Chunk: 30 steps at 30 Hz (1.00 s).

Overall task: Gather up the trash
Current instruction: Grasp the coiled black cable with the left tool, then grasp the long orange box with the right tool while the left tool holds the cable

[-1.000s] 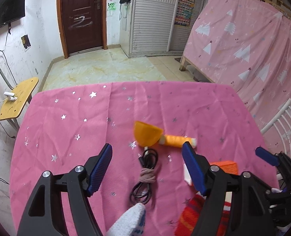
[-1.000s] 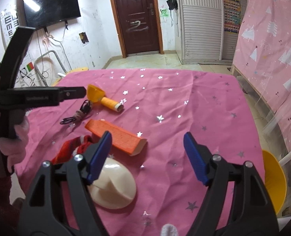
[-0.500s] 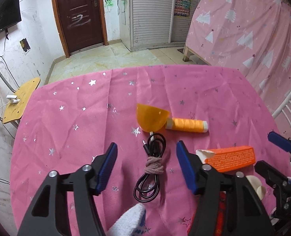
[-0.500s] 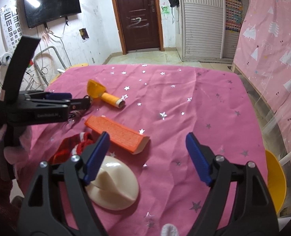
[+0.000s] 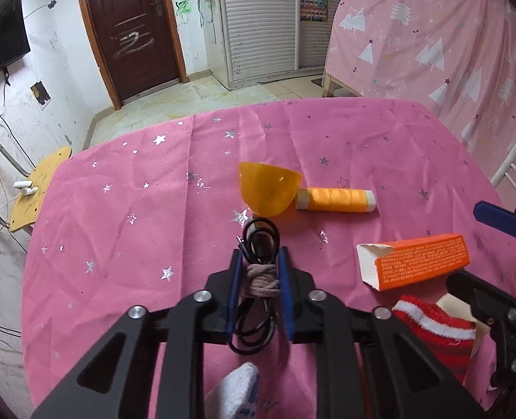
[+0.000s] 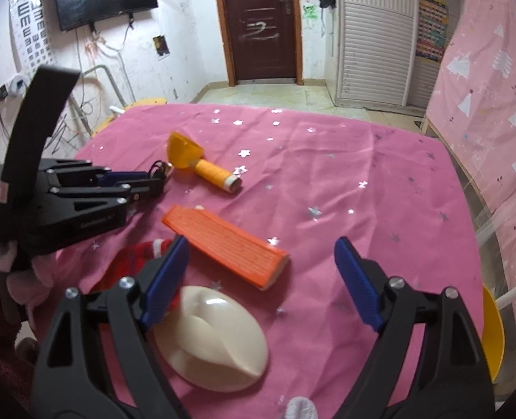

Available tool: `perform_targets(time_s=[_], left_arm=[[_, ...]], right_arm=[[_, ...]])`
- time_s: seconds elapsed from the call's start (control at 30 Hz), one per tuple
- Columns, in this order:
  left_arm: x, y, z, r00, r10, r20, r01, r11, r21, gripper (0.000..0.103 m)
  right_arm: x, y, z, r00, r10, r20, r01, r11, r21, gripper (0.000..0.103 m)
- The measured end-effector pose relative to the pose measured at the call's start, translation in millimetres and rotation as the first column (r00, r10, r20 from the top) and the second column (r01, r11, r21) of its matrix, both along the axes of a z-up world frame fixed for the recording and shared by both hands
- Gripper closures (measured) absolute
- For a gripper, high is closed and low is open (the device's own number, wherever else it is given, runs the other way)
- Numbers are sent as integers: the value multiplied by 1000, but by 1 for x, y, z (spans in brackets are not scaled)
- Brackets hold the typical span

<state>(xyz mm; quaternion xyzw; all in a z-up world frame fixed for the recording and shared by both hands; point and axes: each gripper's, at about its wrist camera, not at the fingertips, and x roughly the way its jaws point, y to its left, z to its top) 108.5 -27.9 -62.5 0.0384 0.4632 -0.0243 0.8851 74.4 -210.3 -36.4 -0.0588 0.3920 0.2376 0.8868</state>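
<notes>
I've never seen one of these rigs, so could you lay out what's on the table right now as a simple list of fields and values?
surface: table under a pink star-print cloth
left gripper: shut on the black cable bundle, at its tan tie
right gripper: open, holding nothing, above the cream oval piece
orange carton: lying flat, one end flap open
orange thread spool: on its side, touching the orange cup
red and white knit item: partly hidden by the grippers

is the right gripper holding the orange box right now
No, the right gripper stands wide open above the tablecloth, and the orange box lies flat between and beyond its fingers, apparently untouched.
</notes>
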Motion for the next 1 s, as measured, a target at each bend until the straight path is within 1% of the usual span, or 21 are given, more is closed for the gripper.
perform_targets(time_s=[0.1, 0.23, 0.5, 0.53, 0.57, 0.63, 0.67, 0.77, 0.9, 0.97, 1.0], left_arm=[[-3, 4, 0, 1000, 3, 6, -3, 1000, 2, 92], [-4, 15, 1, 1000, 17, 5, -17, 1000, -14, 92], [-3, 22, 0, 1000, 16, 8, -16, 999, -31, 92], [-3, 22, 0, 1000, 15, 8, -15, 999, -32, 92], [-3, 22, 0, 1000, 14, 8, -13, 999, -33, 92], [-3, 24, 1, 1000, 13, 8, -13, 999, -37, 92], [-2, 24, 1, 1000, 13, 8, -12, 999, -38, 92], [-3, 25, 1, 1000, 11, 9, -11, 999, -40, 92], [-3, 26, 1, 1000, 11, 9, -11, 999, -42, 92], [-3, 26, 2, 1000, 12, 11, -11, 999, -43, 92], [-4, 24, 3, 1000, 12, 13, -12, 999, -42, 92]], right_arm=[[2, 11, -1, 1000, 29, -8, -30, 999, -25, 22], [7, 27, -5, 998, 58, -24, -60, 995, -82, 22], [19, 41, -12, 997, 67, -49, -73, 987, -142, 22], [21, 42, -12, 996, 68, -51, -75, 986, -148, 23], [20, 45, -13, 996, 69, -53, -77, 985, -155, 31], [20, 47, -15, 995, 75, -58, -84, 983, -164, 38], [21, 48, -15, 995, 79, -59, -88, 983, -158, 43], [20, 48, -14, 994, 85, -62, -94, 984, -152, 55], [18, 51, -13, 995, 83, -49, -90, 982, -167, 60], [19, 52, -11, 996, 78, -45, -85, 983, -162, 65], [19, 51, -10, 996, 75, -42, -80, 984, -158, 66]])
